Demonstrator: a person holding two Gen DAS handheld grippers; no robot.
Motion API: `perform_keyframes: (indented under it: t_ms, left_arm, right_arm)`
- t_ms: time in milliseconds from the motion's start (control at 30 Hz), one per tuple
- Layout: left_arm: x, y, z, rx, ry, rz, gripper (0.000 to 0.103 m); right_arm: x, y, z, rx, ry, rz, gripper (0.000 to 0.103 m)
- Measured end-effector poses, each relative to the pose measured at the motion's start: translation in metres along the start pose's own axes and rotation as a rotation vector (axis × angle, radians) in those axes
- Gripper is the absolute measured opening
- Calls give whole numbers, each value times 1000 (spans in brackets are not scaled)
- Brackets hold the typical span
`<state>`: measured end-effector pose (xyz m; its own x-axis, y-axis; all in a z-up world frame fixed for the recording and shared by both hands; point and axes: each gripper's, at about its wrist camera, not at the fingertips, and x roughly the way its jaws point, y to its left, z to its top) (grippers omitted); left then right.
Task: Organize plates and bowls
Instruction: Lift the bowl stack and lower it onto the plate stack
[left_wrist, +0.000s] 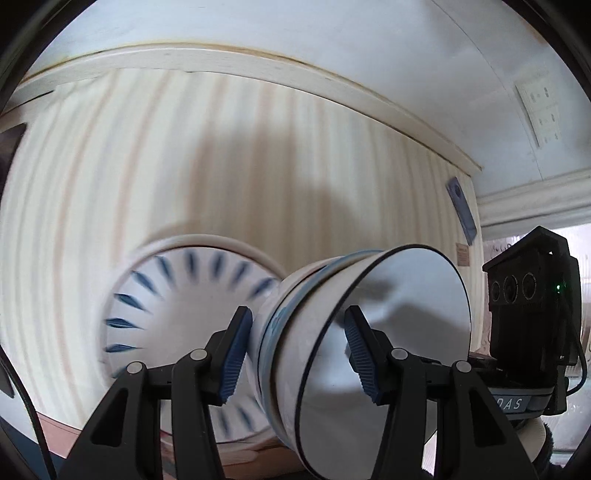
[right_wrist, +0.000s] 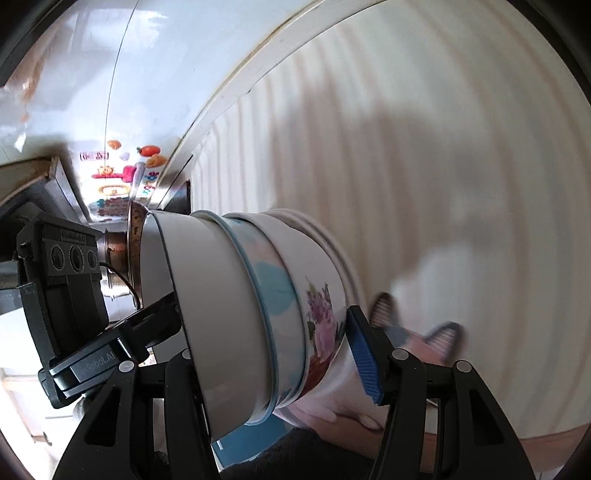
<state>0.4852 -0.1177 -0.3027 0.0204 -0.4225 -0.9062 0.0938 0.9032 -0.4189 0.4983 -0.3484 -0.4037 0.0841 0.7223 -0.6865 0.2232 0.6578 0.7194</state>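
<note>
Glazed nested bowls (left_wrist: 369, 332) | both hand-held grippers, left (left_wrist: 295, 354) and right (right_wrist: 266, 354), clench stack | blue-petal plate (left_wrist: 177, 317) at 9 o'clock on striped desk (left_wrist: 221, 147)

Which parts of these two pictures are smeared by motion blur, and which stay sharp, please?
Left wrist view: the striped tabletop and the blue-patterned plate are streaked, while the nested bowls and the left gripper stay crisp. Right wrist view: the tabletop smears in arcs, yet the bowl stack and the right gripper remain sharp.

Striped cream tabletop (left_wrist: 258, 147), glossy white wall (left_wrist: 369, 44), wall sockets (left_wrist: 541, 110), colourful stickers (right_wrist: 122, 173)
</note>
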Motion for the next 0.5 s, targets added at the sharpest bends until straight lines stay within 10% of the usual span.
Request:
perform_keyframes:
  t_ms: [500]
  left_arm:
    - [0, 82, 1, -84, -8, -1, 50]
  right_arm:
    - [78, 33, 8, -50, 59, -67, 59]
